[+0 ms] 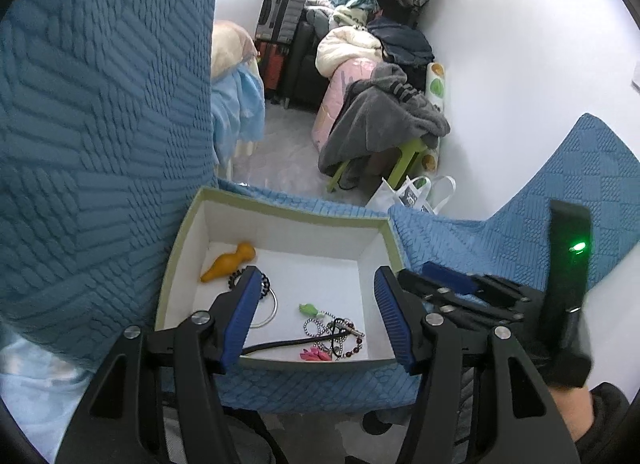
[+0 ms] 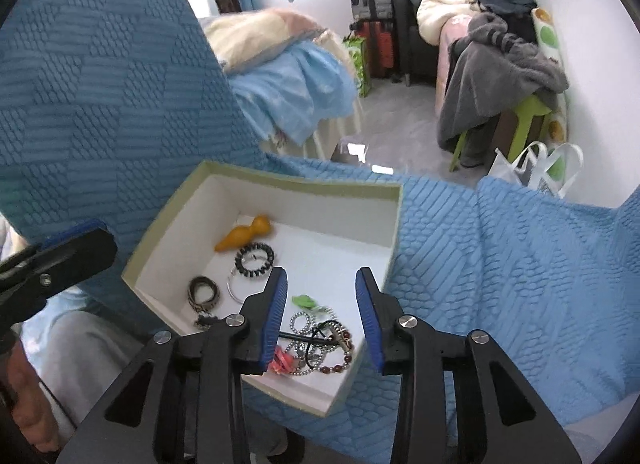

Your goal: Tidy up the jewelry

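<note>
Green-rimmed, the white-lined box (image 2: 280, 180) sits on a blue quilted cover (image 2: 500, 264), collecting jewelry in 1 place: an orange pendant (image 2: 244, 238) far left, a black beaded bracelet (image 2: 255, 260) beside it, tangled bead chains (image 2: 320, 344) near right. Left gripper (image 1: 316, 316) and right gripper (image 2: 322, 312) hover above, both spread and empty, probably poised to sort.

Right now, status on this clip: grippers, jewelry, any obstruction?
Left gripper open, empty. Right gripper open, empty, over box. Jewelry tangle loose in box. Nothing blocking.
</note>
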